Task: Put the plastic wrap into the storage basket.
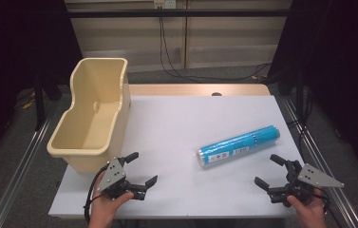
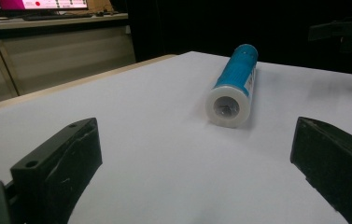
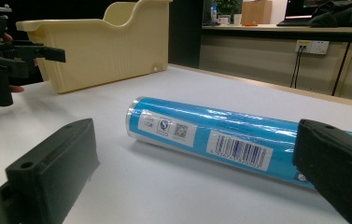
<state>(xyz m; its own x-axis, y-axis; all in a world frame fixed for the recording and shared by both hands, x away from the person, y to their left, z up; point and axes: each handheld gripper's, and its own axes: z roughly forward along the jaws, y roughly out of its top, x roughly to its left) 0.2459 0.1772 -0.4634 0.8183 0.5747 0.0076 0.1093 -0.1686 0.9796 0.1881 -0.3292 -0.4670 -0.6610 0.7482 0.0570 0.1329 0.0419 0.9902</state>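
Jaws: your left gripper (image 1: 138, 170) and right gripper (image 1: 268, 172) both spread wide, empty.
Likely step: grab the blue roll (image 1: 238, 146).
Tip: straddle its middle squarely; it rolls on the desk (image 1: 176, 118).

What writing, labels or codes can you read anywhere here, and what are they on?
No words read clearly.
Blue roll: white label with a barcode, digits too small to read.
Blue roll, second white label: a QR code and round logo, print blurred.
Beige tub: no markings seen.
Screen in the background: too blurred to read.

Blue roll (image 3: 239, 135) lies beyond spread jaws, cream basket (image 3: 103, 51) behind.
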